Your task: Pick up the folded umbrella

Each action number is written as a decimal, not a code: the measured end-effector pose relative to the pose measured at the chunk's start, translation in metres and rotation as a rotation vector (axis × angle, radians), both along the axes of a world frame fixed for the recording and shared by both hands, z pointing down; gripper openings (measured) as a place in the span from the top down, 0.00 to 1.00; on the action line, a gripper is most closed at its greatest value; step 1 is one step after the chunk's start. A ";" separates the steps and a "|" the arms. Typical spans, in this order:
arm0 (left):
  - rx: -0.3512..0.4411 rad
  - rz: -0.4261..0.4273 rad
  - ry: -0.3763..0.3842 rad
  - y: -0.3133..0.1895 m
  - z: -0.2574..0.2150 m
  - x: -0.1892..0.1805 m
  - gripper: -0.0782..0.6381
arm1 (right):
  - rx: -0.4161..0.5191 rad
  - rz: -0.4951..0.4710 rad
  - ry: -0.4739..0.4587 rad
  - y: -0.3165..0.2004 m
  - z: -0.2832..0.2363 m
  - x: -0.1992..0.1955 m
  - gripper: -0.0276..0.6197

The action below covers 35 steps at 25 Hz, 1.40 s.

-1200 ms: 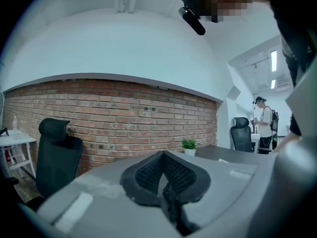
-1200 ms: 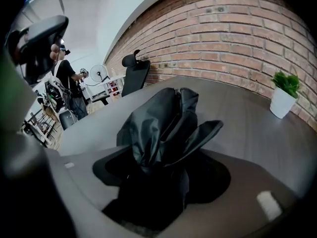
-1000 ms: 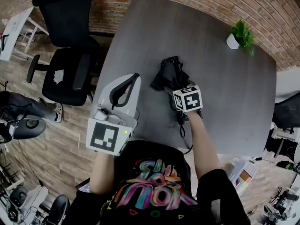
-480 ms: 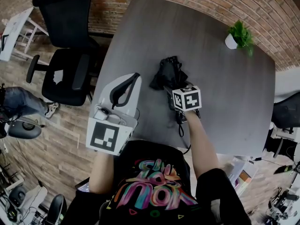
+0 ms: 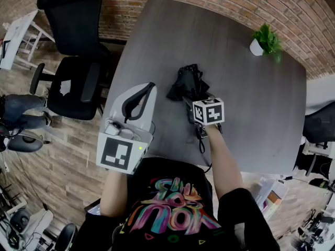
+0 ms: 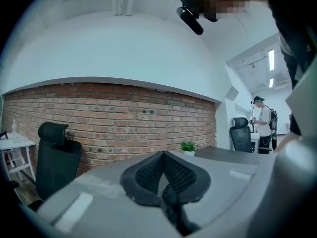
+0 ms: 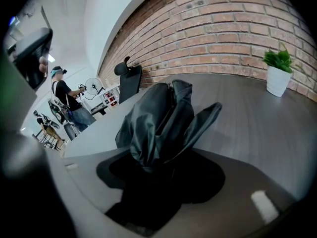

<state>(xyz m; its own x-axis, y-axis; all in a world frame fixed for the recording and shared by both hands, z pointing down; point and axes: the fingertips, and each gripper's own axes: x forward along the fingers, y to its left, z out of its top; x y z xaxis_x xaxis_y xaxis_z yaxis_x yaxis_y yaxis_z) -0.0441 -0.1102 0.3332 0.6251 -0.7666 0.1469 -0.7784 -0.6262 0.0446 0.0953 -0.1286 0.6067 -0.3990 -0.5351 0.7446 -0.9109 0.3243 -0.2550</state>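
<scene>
We see one grey table (image 5: 235, 98) and one black chair (image 5: 78, 85) off its left edge. Of our two claws, the left gripper (image 5: 152, 86) is at the table's near-left edge, jaws together and empty. The right gripper (image 5: 192, 99), mid-table, has just been closing and clamps the one folded umbrella (image 5: 186, 82). One potted plant (image 5: 264, 38) sits at the far-right corner.

No legible text; shirt print (image 5: 168, 209) unreadable.

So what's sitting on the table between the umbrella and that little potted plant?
Nothing: only bare grey tabletop lies between the folded umbrella and the potted plant. The head view shows that whole stretch.
</scene>
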 end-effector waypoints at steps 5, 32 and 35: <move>0.019 0.002 0.005 0.000 -0.007 0.001 0.89 | 0.009 0.018 -0.011 0.002 -0.002 0.001 0.57; 0.086 0.106 0.029 -0.009 -0.037 0.035 0.89 | 0.345 0.072 -0.152 0.018 -0.146 0.013 0.58; 0.097 0.119 0.033 -0.010 -0.041 0.039 0.89 | 0.407 0.100 -0.180 0.022 -0.175 0.020 0.58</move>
<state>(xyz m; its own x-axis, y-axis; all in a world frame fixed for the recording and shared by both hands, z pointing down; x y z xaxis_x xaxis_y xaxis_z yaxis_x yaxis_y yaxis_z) -0.0054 -0.1197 0.2919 0.7155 -0.6965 0.0532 -0.6977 -0.7164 0.0036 0.1153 -0.1068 0.4314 -0.4341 -0.8122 0.3897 -0.8958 0.3434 -0.2821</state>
